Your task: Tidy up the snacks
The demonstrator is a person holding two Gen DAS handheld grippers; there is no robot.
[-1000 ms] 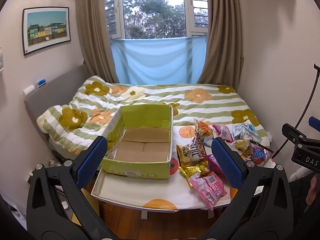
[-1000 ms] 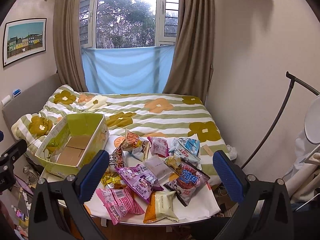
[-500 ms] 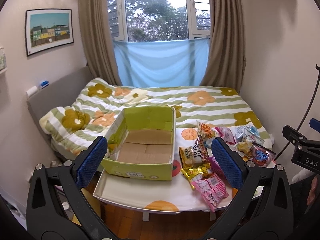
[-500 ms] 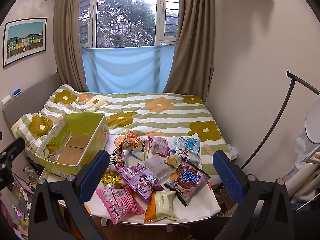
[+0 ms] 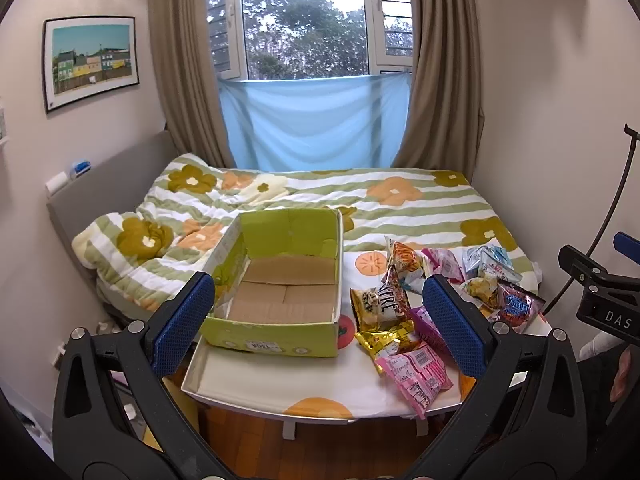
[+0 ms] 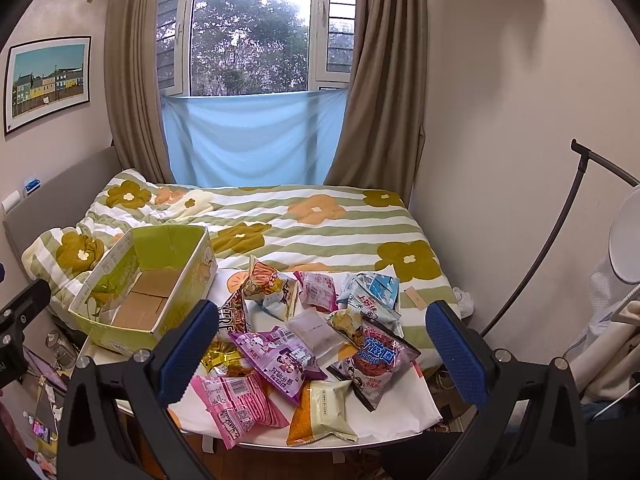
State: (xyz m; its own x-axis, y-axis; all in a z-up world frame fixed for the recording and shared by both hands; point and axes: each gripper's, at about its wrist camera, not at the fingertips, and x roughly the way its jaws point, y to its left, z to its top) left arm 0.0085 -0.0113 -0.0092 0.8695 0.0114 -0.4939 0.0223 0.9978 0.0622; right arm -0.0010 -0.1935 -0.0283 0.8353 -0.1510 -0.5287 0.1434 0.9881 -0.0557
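Note:
An empty green cardboard box point(image 5: 280, 280) point(image 6: 148, 284) stands on the left of a small white table point(image 5: 280, 384) point(image 6: 400, 408) at the foot of a bed. Several snack packets lie in a heap to its right: a pink packet point(image 5: 416, 372) point(image 6: 236, 400), a gold one point(image 5: 384, 340), a purple one point(image 6: 280, 356), a dark "Sponge" packet point(image 6: 380, 356), a cream-and-orange one point(image 6: 324, 408). My left gripper point(image 5: 320, 328) is open and empty, held back above the table's near edge. My right gripper point(image 6: 320, 344) is open and empty above the heap.
The bed point(image 6: 320, 224) with a flowered striped quilt lies behind the table, under a window with curtains. A black lamp stand point(image 6: 560, 232) and a white round lamp head point(image 6: 624, 236) stand at the right. Clutter lies on the floor at the left point(image 6: 40, 400).
The left wrist view has tilted up and edged slightly closer to the box. The right gripper has barely moved. Both stay open and empty.

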